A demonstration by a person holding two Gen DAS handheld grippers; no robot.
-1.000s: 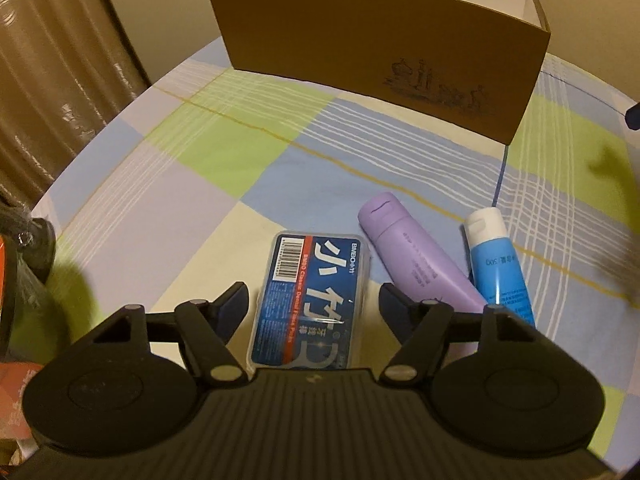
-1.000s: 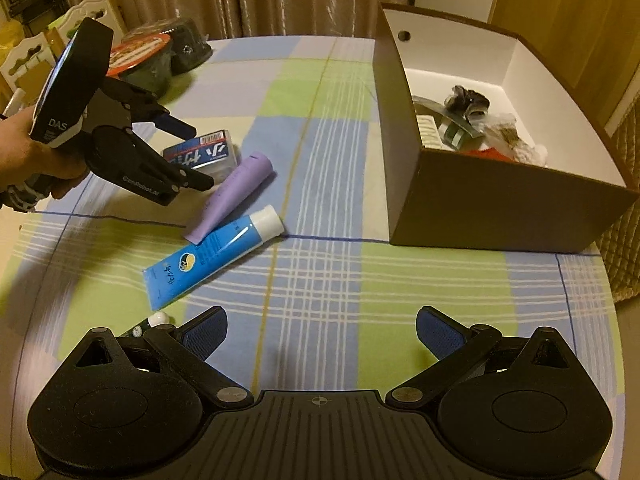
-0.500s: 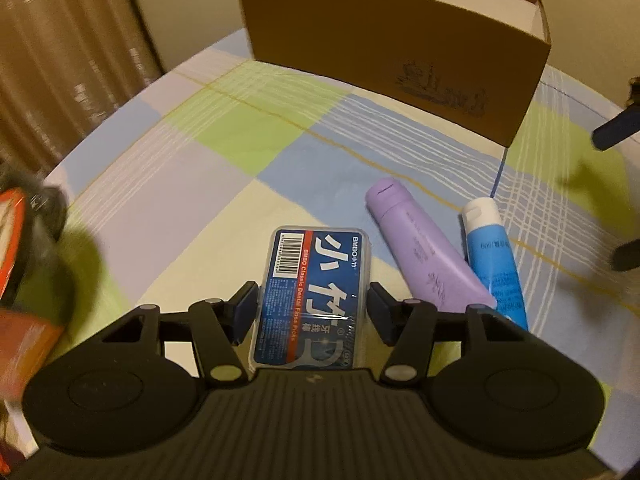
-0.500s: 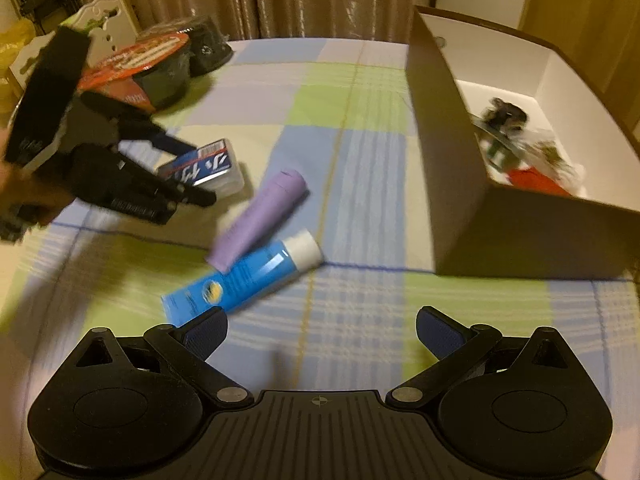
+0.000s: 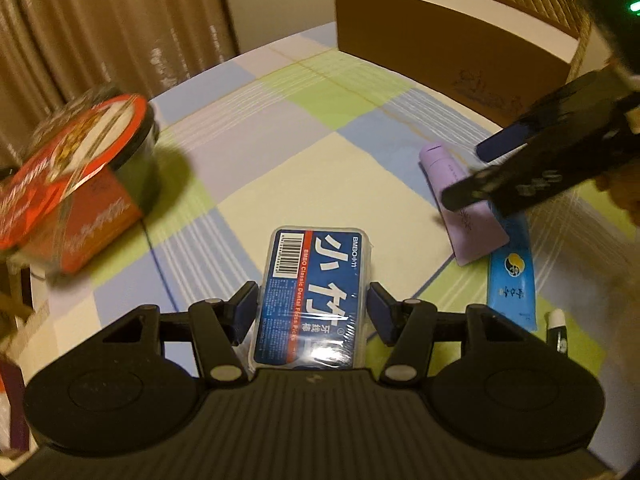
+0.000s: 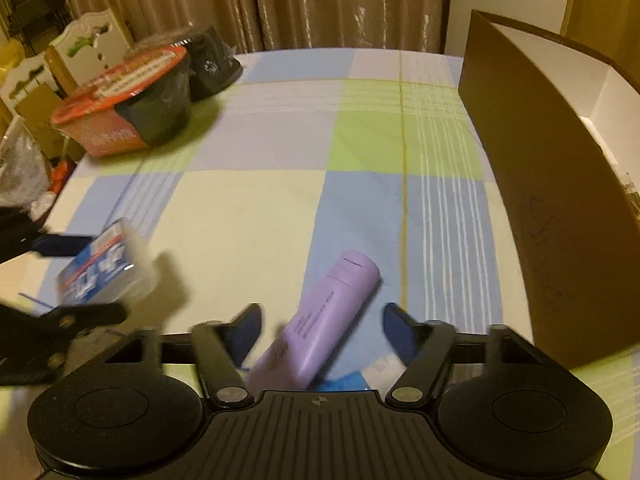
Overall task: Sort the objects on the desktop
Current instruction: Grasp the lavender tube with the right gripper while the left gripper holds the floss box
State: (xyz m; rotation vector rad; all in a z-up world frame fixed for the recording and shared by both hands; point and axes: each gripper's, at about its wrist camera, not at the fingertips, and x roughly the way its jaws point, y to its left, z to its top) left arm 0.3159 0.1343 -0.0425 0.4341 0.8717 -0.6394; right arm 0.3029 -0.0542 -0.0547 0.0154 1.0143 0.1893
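Left gripper (image 5: 310,306) clamps the blue-labelled clear floss box (image 5: 316,296); right gripper (image 6: 322,322) gapes around the lilac tube (image 6: 320,320)

Flat clear-plastic floss-pick case with blue label (image 5: 316,292): 1.
Lilac plastic squeeze tube (image 6: 320,332): 1.
Blue squeeze tube with white cap (image 5: 512,272): 1.
Small black-and-white stick, kind unclear (image 5: 558,330): 1.
Red-lidded black instant-food bowls (image 6: 128,96): 2.
Brown open-topped cardboard box, white inside (image 6: 536,184): 1.
Black two-finger claws (image 5: 310,308) (image 6: 322,326): 2.
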